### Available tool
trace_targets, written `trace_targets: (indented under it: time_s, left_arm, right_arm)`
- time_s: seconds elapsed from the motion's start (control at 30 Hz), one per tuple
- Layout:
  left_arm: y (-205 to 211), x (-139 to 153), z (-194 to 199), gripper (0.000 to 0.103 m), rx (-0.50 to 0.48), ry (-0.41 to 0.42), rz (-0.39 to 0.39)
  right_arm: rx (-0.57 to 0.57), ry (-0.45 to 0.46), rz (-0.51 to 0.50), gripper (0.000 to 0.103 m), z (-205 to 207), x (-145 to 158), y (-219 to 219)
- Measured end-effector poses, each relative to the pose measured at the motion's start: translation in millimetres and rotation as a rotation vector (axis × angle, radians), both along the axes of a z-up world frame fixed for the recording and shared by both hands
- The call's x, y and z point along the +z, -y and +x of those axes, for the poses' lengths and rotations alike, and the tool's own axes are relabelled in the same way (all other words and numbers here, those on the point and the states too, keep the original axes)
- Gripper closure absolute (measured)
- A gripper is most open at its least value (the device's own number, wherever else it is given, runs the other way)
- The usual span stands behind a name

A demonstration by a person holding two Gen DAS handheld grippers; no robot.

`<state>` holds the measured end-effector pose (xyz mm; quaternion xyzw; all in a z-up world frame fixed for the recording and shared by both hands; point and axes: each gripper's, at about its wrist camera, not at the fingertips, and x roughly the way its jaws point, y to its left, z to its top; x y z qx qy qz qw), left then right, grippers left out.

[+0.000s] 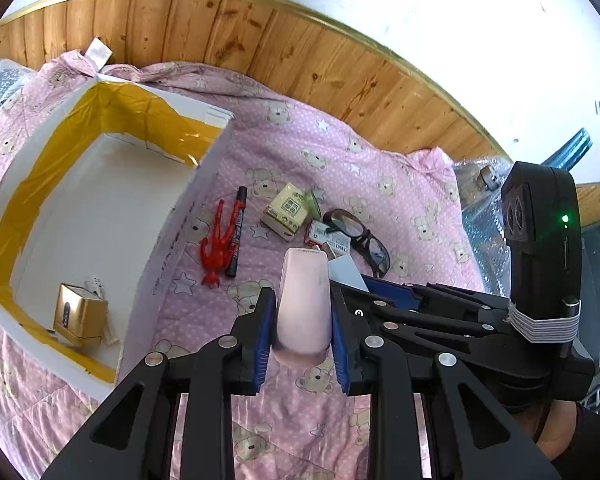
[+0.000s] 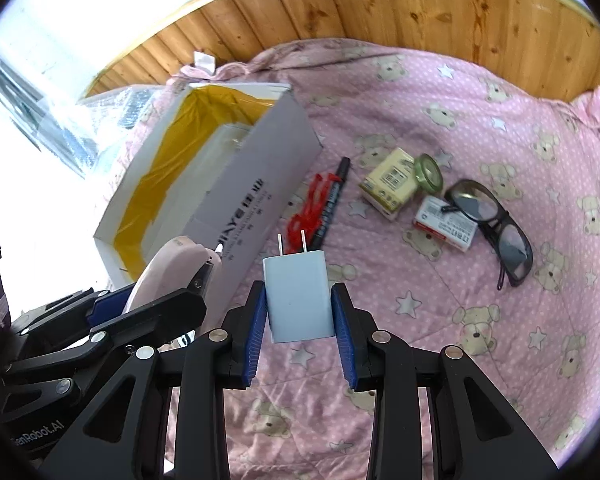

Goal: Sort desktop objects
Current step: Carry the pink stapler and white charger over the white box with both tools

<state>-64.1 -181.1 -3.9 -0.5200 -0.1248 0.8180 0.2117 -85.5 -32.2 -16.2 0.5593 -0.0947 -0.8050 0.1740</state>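
Observation:
My left gripper (image 1: 303, 322) is shut on a pale pink rounded case (image 1: 303, 304), held above the pink quilt just right of the white cardboard box (image 1: 188, 216). My right gripper (image 2: 300, 316) is shut on a light blue wall charger (image 2: 299, 296) whose two prongs point forward. In the right wrist view the left gripper with the pink case (image 2: 168, 268) sits at the lower left, close to the box (image 2: 244, 200). A gold box (image 1: 78, 314) lies inside the white box. A red figure (image 1: 216, 246), a black marker (image 1: 236, 232), a yellow box (image 1: 286, 210), a tape roll (image 2: 429, 172), a red-white packet (image 2: 446, 222) and black glasses (image 2: 488, 224) lie on the quilt.
The pink bear-print quilt (image 2: 480, 312) covers the surface, with a wooden panel wall (image 1: 300, 52) behind it. Bubble wrap (image 1: 480, 204) lies at the quilt's right edge, and more bubble wrap (image 2: 112, 116) sits behind the box. A person's hand (image 1: 556, 432) holds the right gripper.

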Motion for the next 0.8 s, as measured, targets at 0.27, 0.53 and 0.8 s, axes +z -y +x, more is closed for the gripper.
trace_targets:
  time_s: [0.27,0.53,0.8]
  left_arm:
    - [30.2,18.1,2.2,0.076,0.062,-0.04,0.033]
    - [59.3,32.6,0.9,0.076,0.13,-0.073,0.06]
    - [87.3,38.3,-2.6,0.076,0.204,-0.09,0.075]
  right_arm:
    - [0.034,-0.043,0.013,0.069,-2.4,23.6,20.3]
    - [0.088,-0.087,0.02,0.069,-13.2,44.9,50.2]
    - [0.139,-0.109,0.03,0.069,-23.6,55.1,77.3]
